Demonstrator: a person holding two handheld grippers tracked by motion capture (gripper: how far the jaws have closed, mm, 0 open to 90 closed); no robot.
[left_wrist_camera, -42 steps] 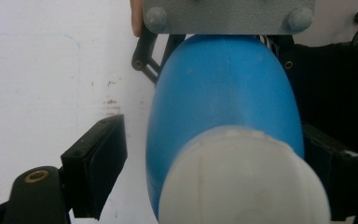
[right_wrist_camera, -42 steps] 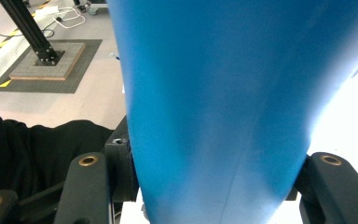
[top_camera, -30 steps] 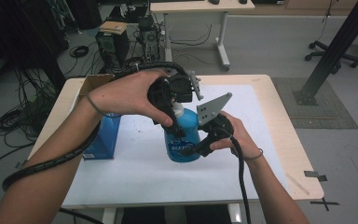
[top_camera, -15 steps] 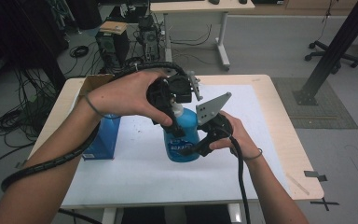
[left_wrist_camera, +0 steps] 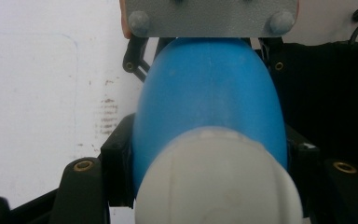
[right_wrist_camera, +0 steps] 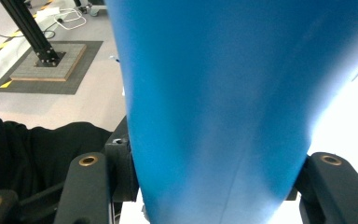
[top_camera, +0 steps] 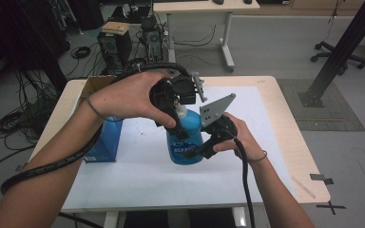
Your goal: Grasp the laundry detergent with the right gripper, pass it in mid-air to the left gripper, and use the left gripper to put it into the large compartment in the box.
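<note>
**A:** What have you got hold of, and where is it?

**B:** A blue bottle, standing near the middle of the white mat on the table. My right gripper is clamped on its lower body from about three o'clock. In the right gripper view the blue wall sits pinched between my two black jaws. My left gripper comes down over the top from eleven o'clock, and its jaws have just been closing; in the left gripper view they sit tight at the bottle's shoulder on either side, just under the white cap

**A:** Why two grips on one bottle?

**B:** My guess is the right one keeps the body from turning or tipping while the left works the top, likely to twist the cap. Low grip for steadiness, high grip for the work

**A:** Which way does it point?

**B:** Long axis upright, cap at twelve o'clock, base on the mat. Its printed label faces my side of the table

**A:** Anything close by?

**B:** A blue box stands at nine o'clock from the bottle, apart from it, under my left forearm. It shouldn't get in the way
</note>
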